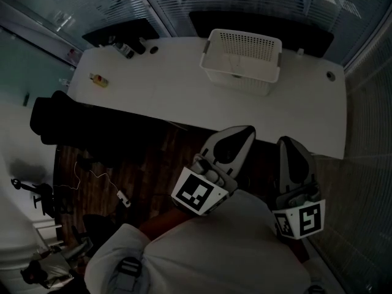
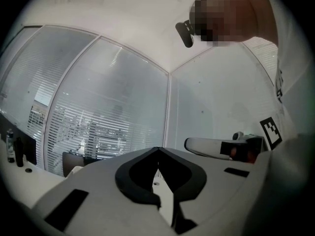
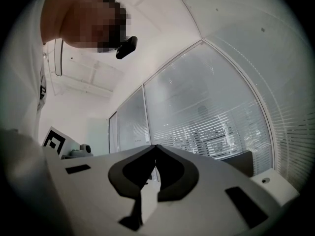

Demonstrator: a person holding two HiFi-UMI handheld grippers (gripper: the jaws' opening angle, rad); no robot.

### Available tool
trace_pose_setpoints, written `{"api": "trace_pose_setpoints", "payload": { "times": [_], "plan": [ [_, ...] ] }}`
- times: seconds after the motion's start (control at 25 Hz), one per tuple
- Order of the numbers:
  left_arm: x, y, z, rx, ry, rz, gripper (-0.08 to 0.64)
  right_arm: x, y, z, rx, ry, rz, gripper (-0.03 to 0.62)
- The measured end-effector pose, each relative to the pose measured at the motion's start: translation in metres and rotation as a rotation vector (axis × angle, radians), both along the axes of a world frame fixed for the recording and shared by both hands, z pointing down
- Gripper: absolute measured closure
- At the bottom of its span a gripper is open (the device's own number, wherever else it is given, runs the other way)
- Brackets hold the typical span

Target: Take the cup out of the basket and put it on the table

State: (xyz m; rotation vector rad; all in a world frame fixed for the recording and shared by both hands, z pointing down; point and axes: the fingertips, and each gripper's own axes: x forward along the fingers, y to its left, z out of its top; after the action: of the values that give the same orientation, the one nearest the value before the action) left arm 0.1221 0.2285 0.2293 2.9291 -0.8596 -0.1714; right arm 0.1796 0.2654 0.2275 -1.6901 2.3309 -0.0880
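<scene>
While the white basket (image 1: pixel 242 63) stood on the table (image 1: pixel 153 87) at upper centre, the left gripper (image 1: pixel 248 129) and right gripper (image 1: pixel 286 140) were held closed and empty below it.

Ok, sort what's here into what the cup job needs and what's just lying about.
Job: basket, table, left claw, right claw, both shut and empty; cup itself not visible.
Lying about: small yellow item, dark bottles, white cable on the floor.

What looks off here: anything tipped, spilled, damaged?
Nothing stands out. The basket sits upright on the table, no spill around it. The left gripper and right gripper are shut and empty, short of the table. The cup can't be made out.
</scene>
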Motion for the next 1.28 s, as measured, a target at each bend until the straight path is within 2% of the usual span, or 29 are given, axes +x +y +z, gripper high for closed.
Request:
{"api": "trace_pose_setpoints", "payload": {
  "times": [0.4,0.72,0.96,1.12,1.28],
  "plan": [
    [-0.040,-0.118,0.004,-0.023,0.036,-0.017,0.555,-0.042,-0.120,-0.001,-0.021,0.054,-0.031,0.586],
    [-0.065,-0.209,0.002,-0.018,0.048,0.019,0.555,-0.064,-0.215,-0.001,-0.042,0.078,0.003,0.586],
    [-0.056,-0.241,0.002,-0.028,0.043,0.039,0.555,-0.050,-0.240,0.004,-0.071,0.075,0.044,0.586],
    [-0.039,-0.254,0.006,-0.048,0.025,0.050,0.555,-0.037,-0.251,0.006,-0.083,0.080,0.042,0.586],
    [-0.032,-0.260,0.008,-0.073,0.040,0.057,0.555,-0.030,-0.260,0.007,-0.095,0.078,0.042,0.586]
  ]
}}
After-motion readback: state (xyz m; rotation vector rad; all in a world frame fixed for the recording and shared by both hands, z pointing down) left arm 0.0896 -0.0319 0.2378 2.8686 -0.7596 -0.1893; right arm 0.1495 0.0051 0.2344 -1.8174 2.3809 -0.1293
